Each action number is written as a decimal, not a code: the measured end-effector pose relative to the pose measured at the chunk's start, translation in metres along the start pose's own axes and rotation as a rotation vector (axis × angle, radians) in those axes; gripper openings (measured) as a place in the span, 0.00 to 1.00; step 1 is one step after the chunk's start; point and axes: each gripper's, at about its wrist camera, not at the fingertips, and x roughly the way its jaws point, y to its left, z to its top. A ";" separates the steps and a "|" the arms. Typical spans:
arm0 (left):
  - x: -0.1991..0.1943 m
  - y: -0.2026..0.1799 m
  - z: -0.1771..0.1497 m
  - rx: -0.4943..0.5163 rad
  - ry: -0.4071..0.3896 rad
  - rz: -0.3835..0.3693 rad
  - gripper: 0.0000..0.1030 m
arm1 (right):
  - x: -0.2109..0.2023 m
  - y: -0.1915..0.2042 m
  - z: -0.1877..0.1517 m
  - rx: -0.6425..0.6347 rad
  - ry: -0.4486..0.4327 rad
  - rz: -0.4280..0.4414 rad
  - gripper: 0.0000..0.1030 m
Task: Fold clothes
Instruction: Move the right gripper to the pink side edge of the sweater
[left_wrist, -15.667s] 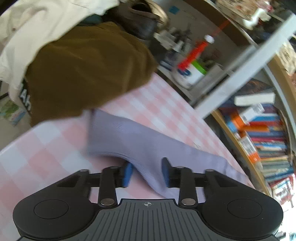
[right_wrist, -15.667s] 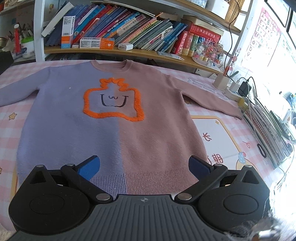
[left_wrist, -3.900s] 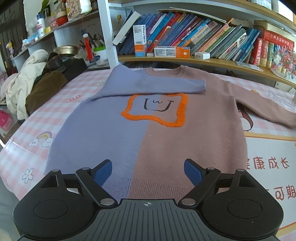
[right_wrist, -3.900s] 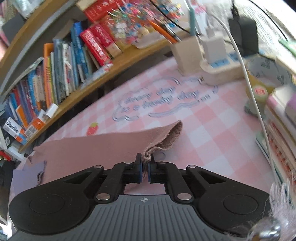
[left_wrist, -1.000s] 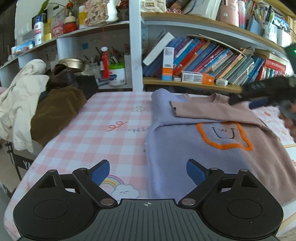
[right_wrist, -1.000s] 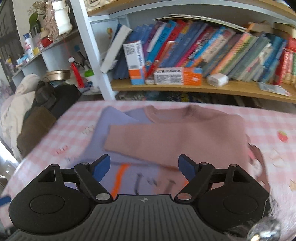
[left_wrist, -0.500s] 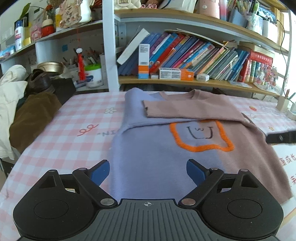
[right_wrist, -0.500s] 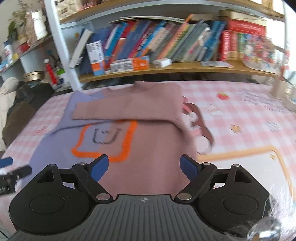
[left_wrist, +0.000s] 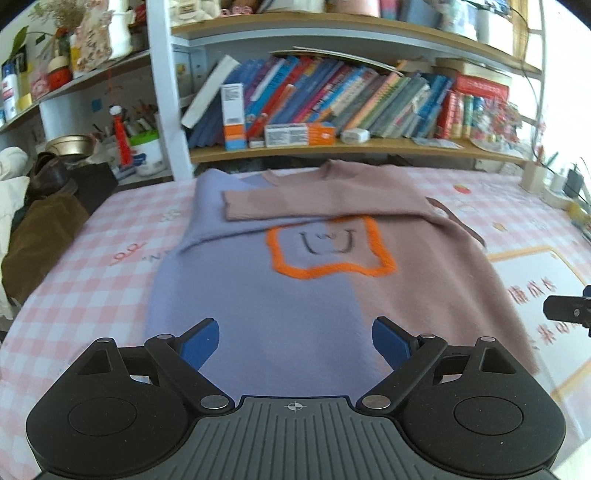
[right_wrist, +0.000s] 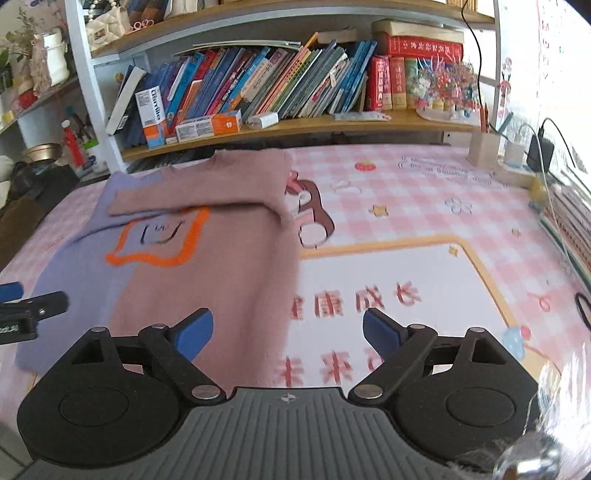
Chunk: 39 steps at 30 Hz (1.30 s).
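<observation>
two views: brown garment (left_wrist: 40, 236) left-view only; charger (right_wrist: 540, 150) right-view

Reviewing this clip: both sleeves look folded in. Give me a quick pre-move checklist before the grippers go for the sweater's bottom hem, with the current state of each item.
1. Pink sleeve folded across the chest of the two-tone lilac and pink knit sweater: ok.
2. Lilac sleeve folded in beneath the pink one: ok, though mostly covered.
3. Left gripper empty, jaws wide: ok.
4. Right gripper empty, jaws opening: ok.
5. Bottom hem lying flat and reachable: cannot tell, the gripper bodies hide most of it.
6. Sweater body smooth on the pink checked tablecloth: ok, no big wrinkles visible.
</observation>
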 end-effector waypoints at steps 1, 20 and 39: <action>-0.002 -0.005 -0.003 0.003 0.008 -0.001 0.90 | -0.003 -0.004 -0.004 0.004 0.008 0.000 0.86; -0.018 0.040 -0.030 -0.181 0.088 0.103 0.90 | -0.006 -0.034 -0.030 0.111 0.120 0.021 0.82; 0.025 0.108 -0.024 -0.365 0.203 0.153 0.89 | 0.039 -0.013 -0.006 0.159 0.172 0.034 0.54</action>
